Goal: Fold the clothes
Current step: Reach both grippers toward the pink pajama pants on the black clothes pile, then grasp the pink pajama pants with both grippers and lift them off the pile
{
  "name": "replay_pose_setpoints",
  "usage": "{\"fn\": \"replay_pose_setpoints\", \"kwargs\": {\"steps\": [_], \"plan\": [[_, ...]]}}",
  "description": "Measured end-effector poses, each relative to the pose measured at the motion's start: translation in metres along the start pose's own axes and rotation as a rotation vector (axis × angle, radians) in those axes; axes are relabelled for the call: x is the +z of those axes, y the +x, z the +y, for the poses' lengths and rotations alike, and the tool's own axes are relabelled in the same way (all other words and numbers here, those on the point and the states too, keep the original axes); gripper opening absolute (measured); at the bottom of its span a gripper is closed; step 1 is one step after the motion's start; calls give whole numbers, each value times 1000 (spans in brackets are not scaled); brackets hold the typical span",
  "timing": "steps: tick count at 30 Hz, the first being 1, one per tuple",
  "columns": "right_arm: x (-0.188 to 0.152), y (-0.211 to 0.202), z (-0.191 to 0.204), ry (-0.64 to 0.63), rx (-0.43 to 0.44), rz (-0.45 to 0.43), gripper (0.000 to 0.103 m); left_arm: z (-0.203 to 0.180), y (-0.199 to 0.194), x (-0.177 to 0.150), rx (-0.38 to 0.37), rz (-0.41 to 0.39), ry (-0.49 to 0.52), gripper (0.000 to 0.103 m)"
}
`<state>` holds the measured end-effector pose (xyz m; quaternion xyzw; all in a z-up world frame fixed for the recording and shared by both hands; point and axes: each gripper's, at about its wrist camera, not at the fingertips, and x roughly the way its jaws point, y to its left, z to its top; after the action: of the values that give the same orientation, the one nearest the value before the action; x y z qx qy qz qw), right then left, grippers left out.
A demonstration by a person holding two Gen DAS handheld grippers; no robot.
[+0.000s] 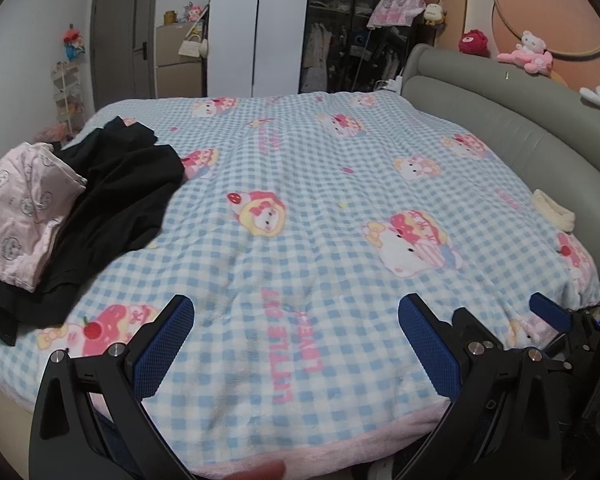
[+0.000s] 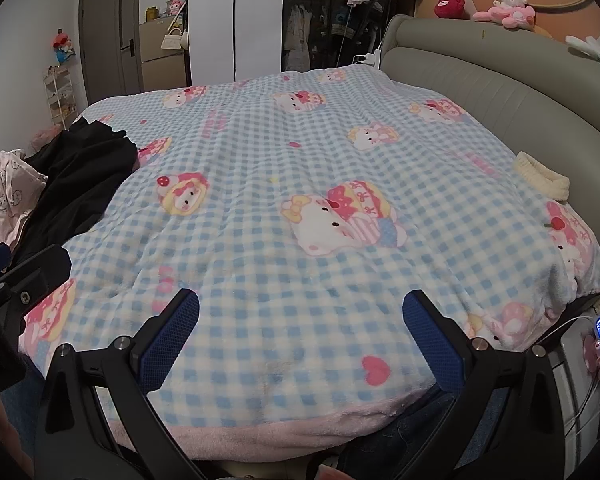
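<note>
Grey padded headboard [image 1: 512, 120], dark door [image 1: 124, 40], white wardrobe [image 1: 256, 24], open closet [image 1: 352, 28].

Fleecy checked blanket [image 1: 320, 200] covers the bed; matt black cloth garment [image 1: 112, 208] lies on it; padded headboard [image 1: 500, 128] looks smooth.

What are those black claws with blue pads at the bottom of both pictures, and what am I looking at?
Each picture comes from a camera mounted on a hand-held grasping tool; a person holds one in each hand. The left tool and right tool both stand open, holding nothing. In front is a bed under a blue-and-white checked fleece blanket with cartoon cats. On its left side lies a crumpled black garment with a pink printed garment on top, waiting to be folded. By the grey padded headboard rests a cream knitted band.
</note>
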<state>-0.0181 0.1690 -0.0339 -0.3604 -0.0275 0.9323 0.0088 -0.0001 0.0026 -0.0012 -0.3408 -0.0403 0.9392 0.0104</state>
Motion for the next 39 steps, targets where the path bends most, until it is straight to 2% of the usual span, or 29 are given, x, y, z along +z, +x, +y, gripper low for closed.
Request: {"fn": "replay_pose_setpoints", "kwargs": {"steps": [5,7,10,13,15,18,22,27,29,31,34,36,39], "plan": [[-1,-5,1,-14,6,5,103,-14,6,-6,19,2,47,103],[-1,-1,5,-36,39,8,103,-8,10,-11,-29,14,2,103],[2,3,17,-100,81,14,103,10,14,-11,-65,26,-22,103],[13,14,47,-224,52,20,103,38,10,-4,-32,14,-53,103],[25,26,73,-292,63,41,103,59,7,-1,-9,5,-81,103],[46,36,118,-340,183,65,103,111,1,-1,45,-8,-166,103],[75,37,195,-388,361,40,103,188,-3,-6,177,-28,-307,103],[88,51,313,-514,481,14,101,278,1,-23,324,-34,-469,101],[85,64,358,-565,509,42,95,314,3,-29,364,-30,-529,97],[79,78,400,-602,543,84,92,352,9,-37,386,-25,-608,86],[67,107,451,-597,621,202,86,398,28,-53,404,5,-712,67],[55,122,482,-602,663,259,82,420,43,-65,357,30,-763,65],[39,132,508,-626,716,308,75,428,66,-74,284,43,-755,65]]}}
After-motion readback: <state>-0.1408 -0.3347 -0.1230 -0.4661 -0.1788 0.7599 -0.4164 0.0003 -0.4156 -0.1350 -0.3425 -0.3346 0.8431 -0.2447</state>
